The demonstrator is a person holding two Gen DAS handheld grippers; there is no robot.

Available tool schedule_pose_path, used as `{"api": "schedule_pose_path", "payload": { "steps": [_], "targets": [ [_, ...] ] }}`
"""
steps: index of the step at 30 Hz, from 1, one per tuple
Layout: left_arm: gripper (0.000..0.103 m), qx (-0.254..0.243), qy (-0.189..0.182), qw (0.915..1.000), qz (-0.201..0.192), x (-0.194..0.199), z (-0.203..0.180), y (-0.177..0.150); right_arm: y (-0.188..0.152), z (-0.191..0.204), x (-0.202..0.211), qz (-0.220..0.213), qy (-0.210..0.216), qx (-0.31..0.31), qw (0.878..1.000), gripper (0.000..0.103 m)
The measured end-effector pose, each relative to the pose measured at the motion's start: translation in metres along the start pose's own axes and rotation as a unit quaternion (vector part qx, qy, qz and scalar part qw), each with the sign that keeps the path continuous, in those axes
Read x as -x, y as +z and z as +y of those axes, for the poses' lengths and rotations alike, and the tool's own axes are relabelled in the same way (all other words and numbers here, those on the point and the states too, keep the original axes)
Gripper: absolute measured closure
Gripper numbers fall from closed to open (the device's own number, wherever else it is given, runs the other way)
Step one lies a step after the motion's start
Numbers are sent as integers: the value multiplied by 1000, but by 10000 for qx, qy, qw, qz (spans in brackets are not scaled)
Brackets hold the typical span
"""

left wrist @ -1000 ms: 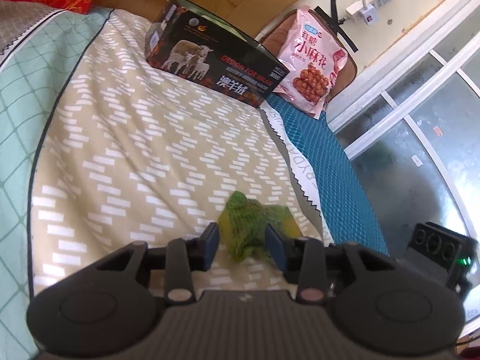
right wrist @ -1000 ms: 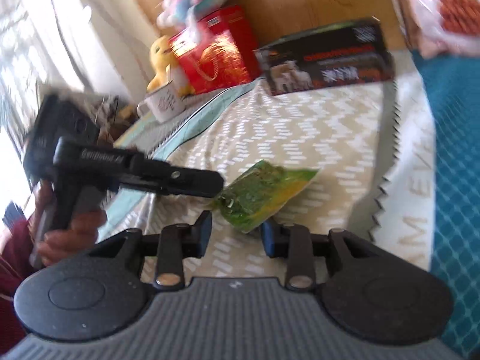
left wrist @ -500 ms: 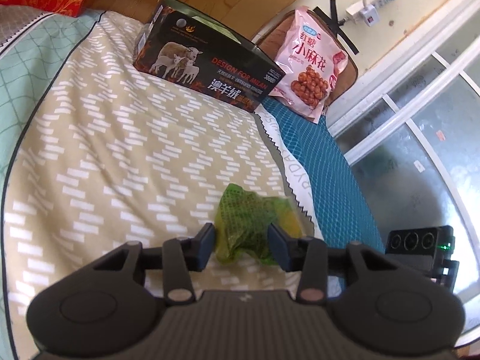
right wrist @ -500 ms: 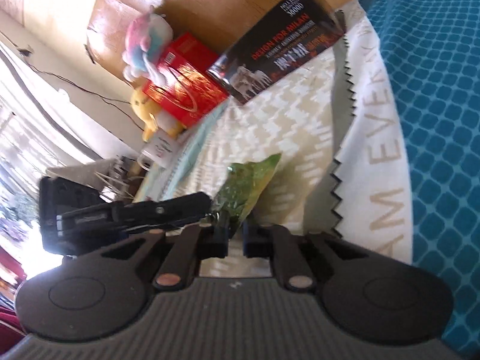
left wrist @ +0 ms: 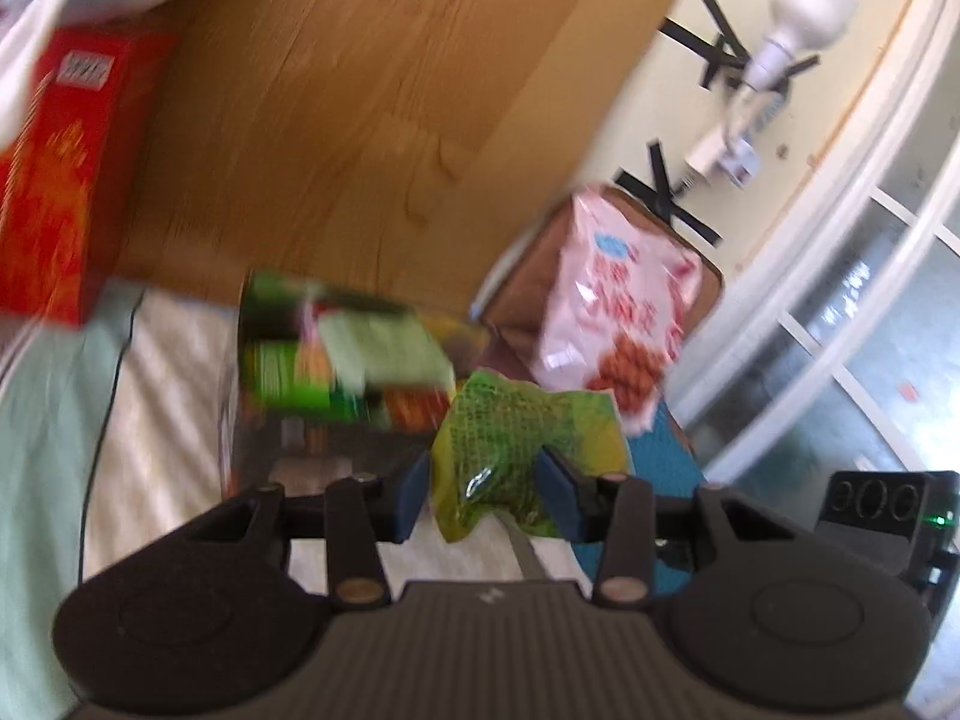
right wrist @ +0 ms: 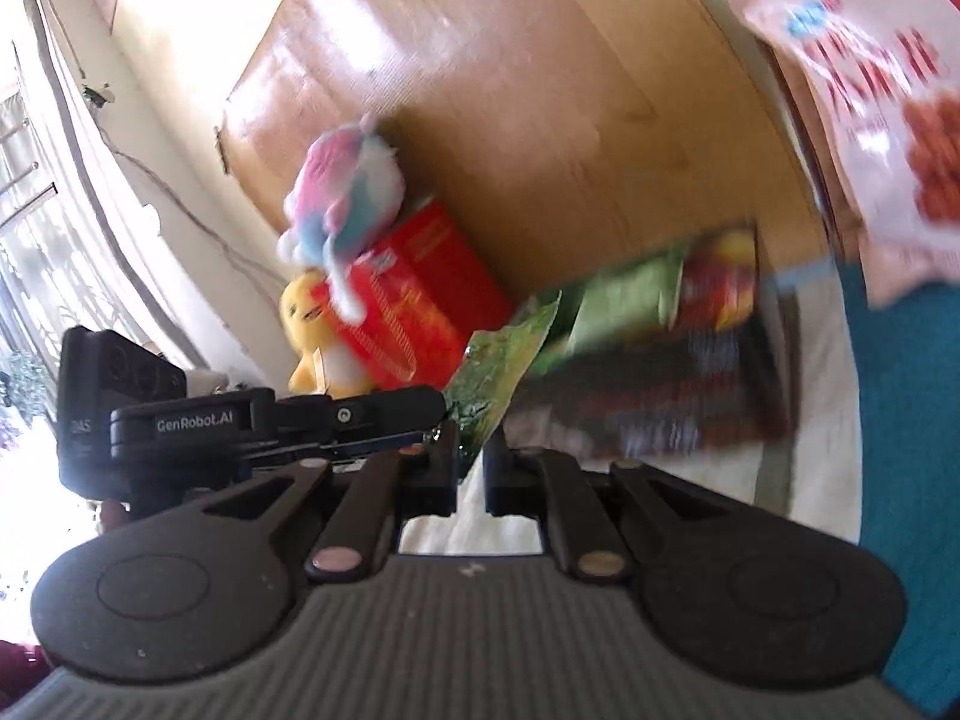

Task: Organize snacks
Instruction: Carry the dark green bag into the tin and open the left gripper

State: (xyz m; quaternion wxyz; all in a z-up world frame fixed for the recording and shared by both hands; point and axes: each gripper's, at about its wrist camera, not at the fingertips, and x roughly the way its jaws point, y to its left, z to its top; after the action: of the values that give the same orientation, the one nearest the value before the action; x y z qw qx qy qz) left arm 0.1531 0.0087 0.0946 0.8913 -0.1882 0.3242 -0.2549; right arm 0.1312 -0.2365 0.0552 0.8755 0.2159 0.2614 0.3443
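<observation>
I have the green snack packet (left wrist: 516,438) lifted clear of the bedspread (left wrist: 174,372), both grippers clamped on it: the left gripper (left wrist: 486,498) pinches its crumpled body from either side, and the right gripper (right wrist: 471,468) has just been closing, its jaws now nearly together on the packet's thin lower edge. From the right wrist view the left gripper reaches in from the left and meets the packet at the same spot. Ahead, the room to move narrows: the wooden headboard (left wrist: 360,120) closes off the far side, a red box (left wrist: 54,180) stands far left, and the pink snack bag (left wrist: 618,312) leans at the far right beside the window frame (left wrist: 840,276). Just beyond the packet sits the dark open box (left wrist: 336,408), already holding green and red packets, though motion blur keeps me from reading them. The soft toys (right wrist: 342,198) sit on and beside the red box. The bedspread's near edge is hidden behind the gripper bodies.
</observation>
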Motion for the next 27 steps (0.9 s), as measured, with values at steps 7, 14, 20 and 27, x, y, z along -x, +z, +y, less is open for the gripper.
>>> {"api": "schedule_pose_path", "payload": {
  "steps": [7,14,20,27],
  "targets": [
    [64,107,225,9996,163,-66,26,29,26,-34,-46,147,-548,380,9977,91],
    [62,-193,396,9990,-44,-69,17,20,10,-16,-43,-303,-1832,1554,9702,48],
    [58,-343,780,9959,-317,-29,2,-5,-18,11,-5,-763,-2151,1633,9598,46],
    [54,-644,1546,9857,-162,9,-16,-82,-98,54,35,-1104,-2710,1401,9459,21]
  ]
}}
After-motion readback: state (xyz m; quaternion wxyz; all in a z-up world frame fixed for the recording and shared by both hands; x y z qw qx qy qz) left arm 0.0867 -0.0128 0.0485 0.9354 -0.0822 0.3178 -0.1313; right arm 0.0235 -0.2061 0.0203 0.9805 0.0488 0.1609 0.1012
